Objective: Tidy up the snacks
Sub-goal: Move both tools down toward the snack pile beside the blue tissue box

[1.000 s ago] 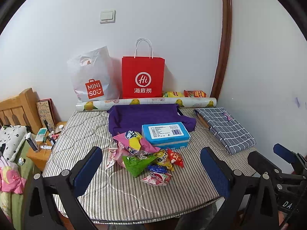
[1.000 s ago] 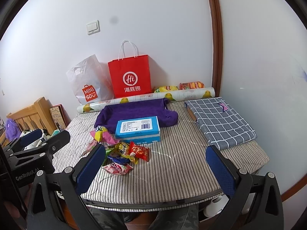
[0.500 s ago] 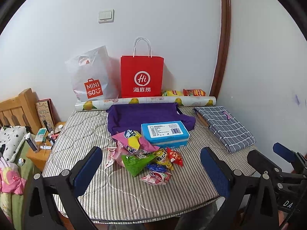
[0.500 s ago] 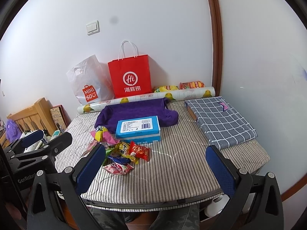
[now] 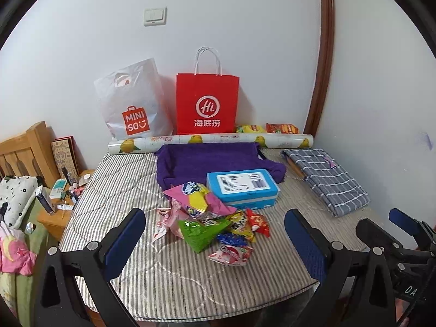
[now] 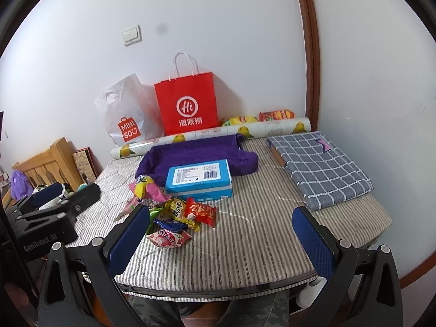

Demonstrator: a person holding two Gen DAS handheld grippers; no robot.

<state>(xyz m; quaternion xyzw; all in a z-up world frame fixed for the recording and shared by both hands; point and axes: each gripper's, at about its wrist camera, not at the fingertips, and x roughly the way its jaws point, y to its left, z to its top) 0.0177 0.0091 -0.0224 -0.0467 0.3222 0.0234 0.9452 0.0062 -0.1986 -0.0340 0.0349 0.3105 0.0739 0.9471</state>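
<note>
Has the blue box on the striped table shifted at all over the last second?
No. In both wrist views the blue box still overlaps the front edge of the purple cloth, with the snack pile just in front; only slight camera drift shows.

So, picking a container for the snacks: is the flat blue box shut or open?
Shut. The flat blue box lies with its white-labelled lid seated flush, no gap showing in either view.

left hand-held gripper: open, apparently empty | right hand-held gripper: open, empty

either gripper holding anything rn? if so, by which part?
Nothing held. Left gripper and right gripper both have open, empty jaws; the snack pile lies untouched on the table.
</note>
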